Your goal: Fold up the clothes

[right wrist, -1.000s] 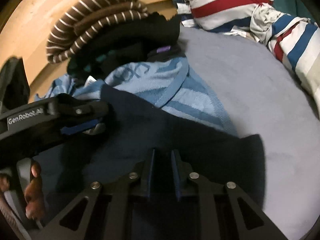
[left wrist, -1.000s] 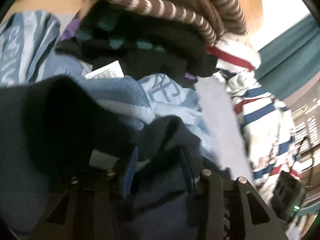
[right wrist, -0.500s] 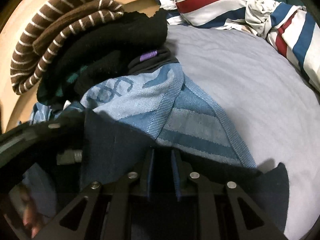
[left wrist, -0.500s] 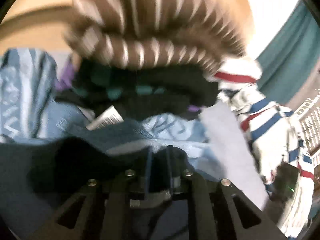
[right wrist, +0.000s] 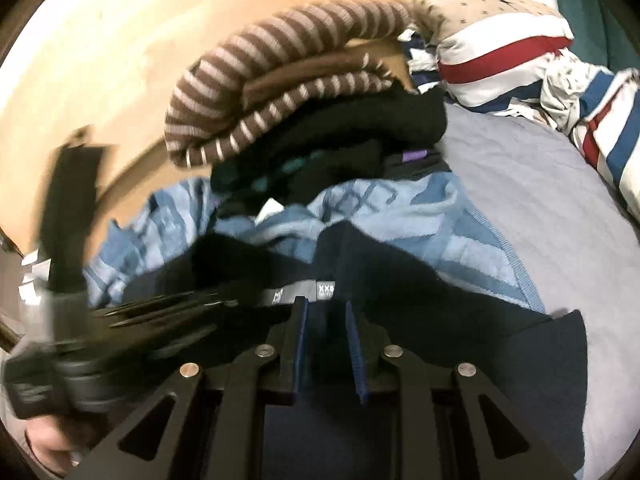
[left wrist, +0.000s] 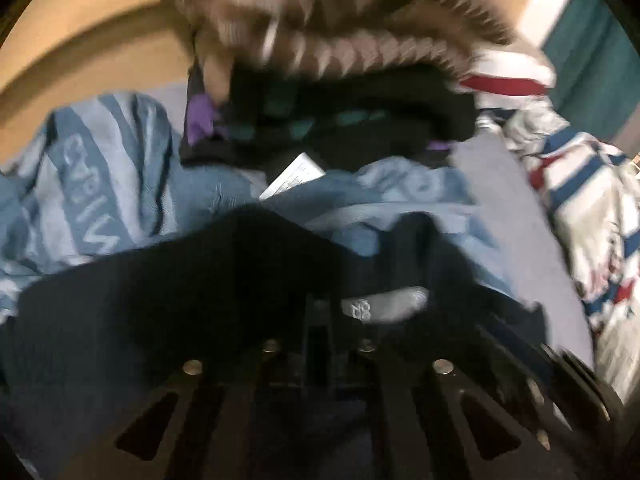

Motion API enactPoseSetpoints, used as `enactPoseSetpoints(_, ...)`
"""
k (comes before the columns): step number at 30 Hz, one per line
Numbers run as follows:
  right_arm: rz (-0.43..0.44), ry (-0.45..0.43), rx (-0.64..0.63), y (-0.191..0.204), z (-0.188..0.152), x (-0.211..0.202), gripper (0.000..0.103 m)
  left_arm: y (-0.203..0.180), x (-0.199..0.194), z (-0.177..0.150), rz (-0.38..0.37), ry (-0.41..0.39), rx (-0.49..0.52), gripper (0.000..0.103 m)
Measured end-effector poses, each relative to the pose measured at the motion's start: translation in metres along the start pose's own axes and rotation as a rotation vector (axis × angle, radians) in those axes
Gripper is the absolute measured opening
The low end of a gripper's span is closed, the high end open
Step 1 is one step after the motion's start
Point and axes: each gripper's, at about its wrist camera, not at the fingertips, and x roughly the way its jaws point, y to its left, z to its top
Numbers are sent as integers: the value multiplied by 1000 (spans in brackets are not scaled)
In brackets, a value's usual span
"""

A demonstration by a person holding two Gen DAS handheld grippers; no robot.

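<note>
A dark navy garment [right wrist: 440,312] lies crumpled on the bed, its grey collar label [right wrist: 304,292] showing just ahead of my right gripper [right wrist: 326,344]. The blue pads have navy cloth filling the narrow gap between them, and the jaws are opening slightly. My left gripper [right wrist: 224,300] comes in blurred from the left, next to that label. In the left wrist view the left gripper [left wrist: 318,320] is shut, with the navy garment [left wrist: 160,300] bunched around its tips and the label [left wrist: 384,304] just to their right.
A blue patterned towel [right wrist: 400,216] lies under the garment. Behind it is a stack with a brown striped top [right wrist: 280,92] over black clothes [right wrist: 360,128]. A red, white and blue quilt [right wrist: 520,52] lies far right on the grey sheet [right wrist: 560,220]. A wooden headboard [right wrist: 120,60] stands behind.
The left jaws have closed from wide open onto the navy cloth. The right gripper has lifted and the collar label has come into view. Both views are blurred by motion.
</note>
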Motion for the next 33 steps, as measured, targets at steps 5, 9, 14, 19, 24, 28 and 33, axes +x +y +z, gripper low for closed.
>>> enactPoseSetpoints(5, -14, 42, 24, -12, -11, 16, 22, 12, 14, 14, 33, -60, -32, 2)
enactPoseSetpoints(9, 18, 38, 45, -26, -13, 26, 22, 18, 15, 19, 21, -89, -38, 2)
enactPoseSetpoints(14, 47, 18, -38, -14, -9, 38, 22, 54, 16, 25, -152, -80, -210, 2)
enactPoseSetpoints(19, 9, 39, -67, -5, 9, 71, 21, 84, 13, 20, -322, -99, -307, 2)
enactPoseSetpoints(24, -1, 49, 44, -24, 24, 93, 14, 88, -4, 15, -326, -140, -252, 2)
enactPoseSetpoints(28, -25, 57, 57, -29, 31, 105, 11, 88, -23, 12, -348, -134, -179, 2)
enactPoseSetpoints(33, -28, 67, 96, -34, 41, 108, 11, 79, -40, -2, -328, -62, -163, 2)
